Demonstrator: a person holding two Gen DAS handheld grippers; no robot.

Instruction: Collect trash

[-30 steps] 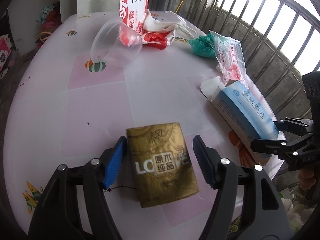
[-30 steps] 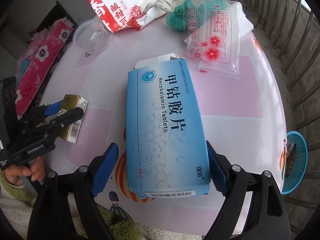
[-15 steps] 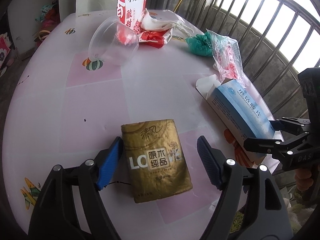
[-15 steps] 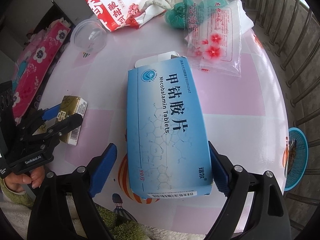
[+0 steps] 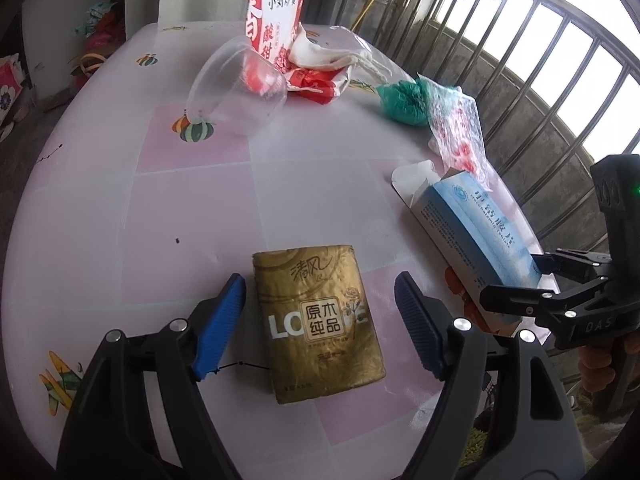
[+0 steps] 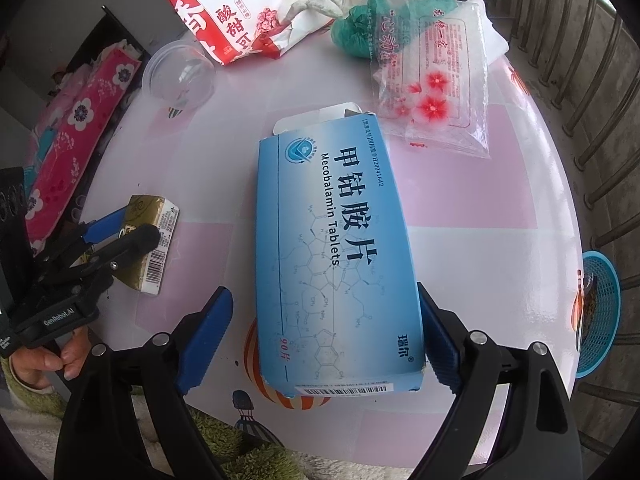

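A gold tissue pack lies on the pink and white table between the wide-open fingers of my left gripper; neither pad touches it. A blue tablet box with its far flap open lies between the open fingers of my right gripper, with a gap at the left pad. The box also shows in the left wrist view, and the gold pack in the right wrist view. Further back lie a clear plastic cup, a red and white snack bag, a crumpled white tissue, a green wad and a clear flowered wrapper.
A metal railing runs behind and to the right of the table. A blue basket sits on the floor past the table's right edge. A pink flowered cloth lies off the table's left side.
Both grippers have drawn back a little from their items and the left fingers have spread wider around the gold pack. The items themselves have not moved.
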